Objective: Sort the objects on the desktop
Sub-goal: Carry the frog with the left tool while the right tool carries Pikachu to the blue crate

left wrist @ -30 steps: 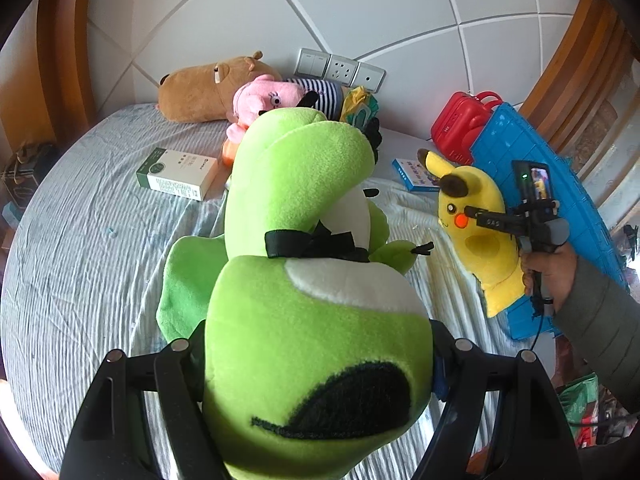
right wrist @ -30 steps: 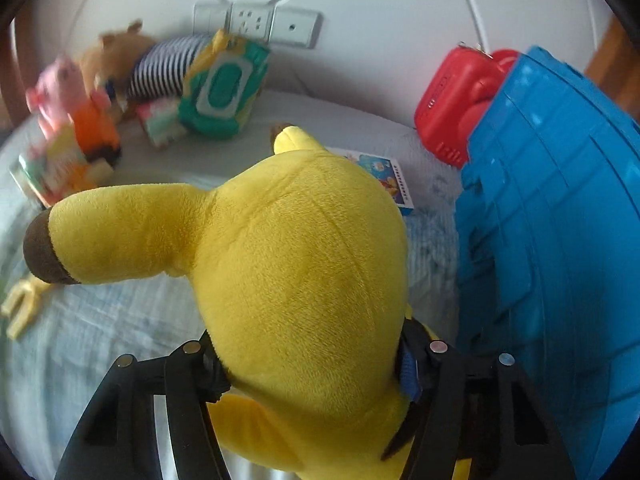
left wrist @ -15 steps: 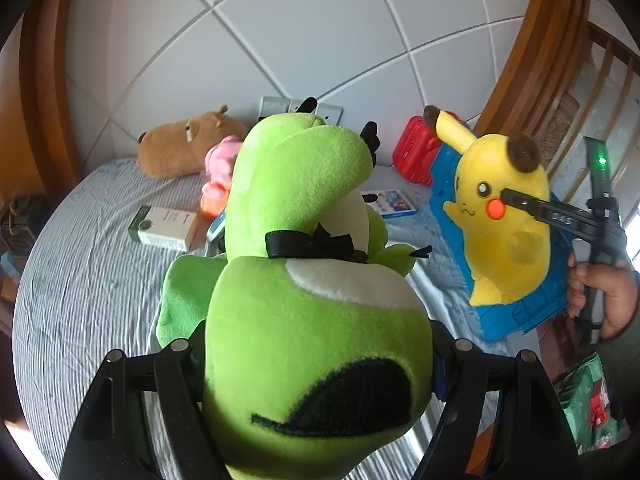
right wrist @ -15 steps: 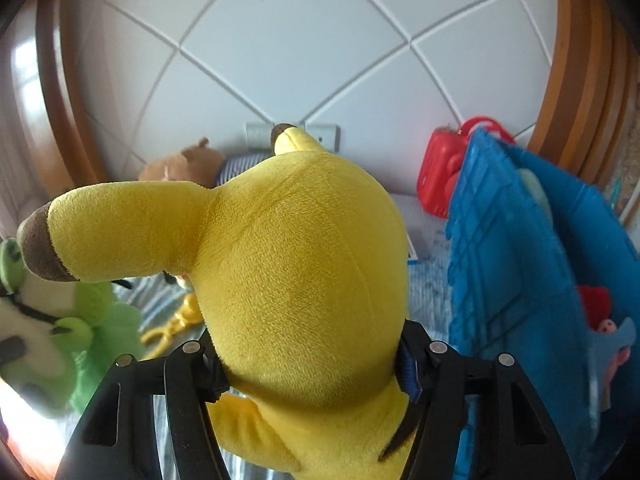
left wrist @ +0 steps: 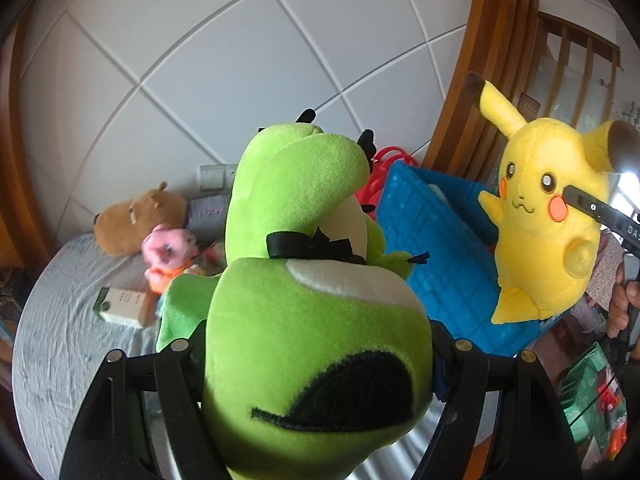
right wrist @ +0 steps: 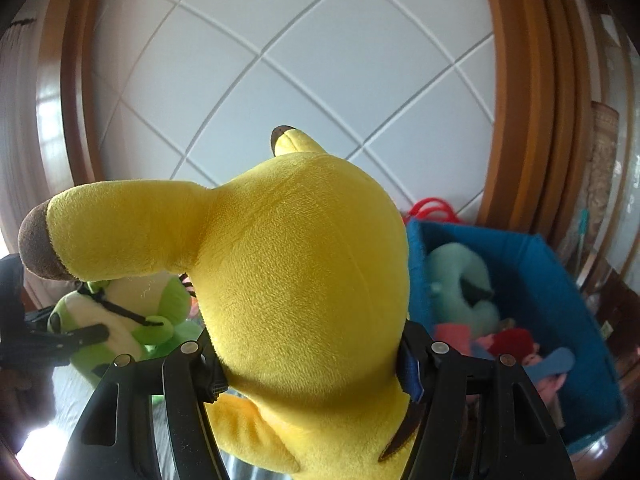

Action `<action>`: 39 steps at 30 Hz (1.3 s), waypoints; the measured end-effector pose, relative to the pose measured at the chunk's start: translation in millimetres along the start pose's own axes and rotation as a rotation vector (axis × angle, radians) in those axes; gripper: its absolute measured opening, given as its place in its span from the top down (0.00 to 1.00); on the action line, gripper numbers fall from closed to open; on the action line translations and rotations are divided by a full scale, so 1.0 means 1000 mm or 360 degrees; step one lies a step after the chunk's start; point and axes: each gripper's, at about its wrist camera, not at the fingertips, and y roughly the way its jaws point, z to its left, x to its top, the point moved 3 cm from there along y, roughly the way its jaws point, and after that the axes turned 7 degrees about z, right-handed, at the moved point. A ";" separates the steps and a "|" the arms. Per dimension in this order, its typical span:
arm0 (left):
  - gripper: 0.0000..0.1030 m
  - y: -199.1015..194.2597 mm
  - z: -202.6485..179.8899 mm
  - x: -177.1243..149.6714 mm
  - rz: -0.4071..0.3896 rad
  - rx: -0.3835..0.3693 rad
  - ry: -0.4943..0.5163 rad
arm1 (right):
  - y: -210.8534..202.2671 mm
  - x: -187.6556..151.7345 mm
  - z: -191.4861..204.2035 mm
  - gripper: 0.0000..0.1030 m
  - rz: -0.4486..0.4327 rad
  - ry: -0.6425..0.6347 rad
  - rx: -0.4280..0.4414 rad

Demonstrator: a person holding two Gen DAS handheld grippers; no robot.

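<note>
left hand-held gripper (left wrist: 316, 364) raised clamping green plush (left wrist: 304, 248), right hand-held gripper (right wrist: 312, 360) aloft gripping yellow plush (right wrist: 296, 272)

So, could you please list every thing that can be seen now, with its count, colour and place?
green plush: 1, lime green with black bow, held in the left gripper
yellow plush: 1, yellow, held in the right gripper, raised near the bin
storage bin: 1, blue, on the right, with toys inside
teal plush: 1, pale teal, inside the bin
red case: 1, red, behind the bin
brown plush: 1, brown, lying on the bed near the wall
pink plush: 1, pink, in front of the brown one
box: 1, white and green, on the bed
bed sheet: 1, grey-blue
left gripper: 1, black
right gripper: 1, black
</note>
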 end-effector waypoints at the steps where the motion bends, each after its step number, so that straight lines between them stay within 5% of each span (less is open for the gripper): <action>1: 0.26 0.003 -0.014 0.008 -0.0015 -0.0010 0.0014 | -0.008 0.005 -0.013 0.37 -0.0024 0.0003 -0.0014; 7: 0.26 0.021 -0.097 0.051 -0.0102 -0.0055 0.0097 | -0.046 0.018 -0.096 0.36 -0.0113 0.0022 -0.0090; 19: 0.26 0.071 -0.271 0.125 -0.0187 -0.0211 0.0335 | -0.058 -0.006 -0.231 0.35 -0.0050 0.0108 -0.0145; 39: 0.26 0.189 -0.396 0.189 -0.0031 -0.0254 0.0499 | -0.012 -0.056 -0.338 0.33 0.0120 0.0268 -0.0149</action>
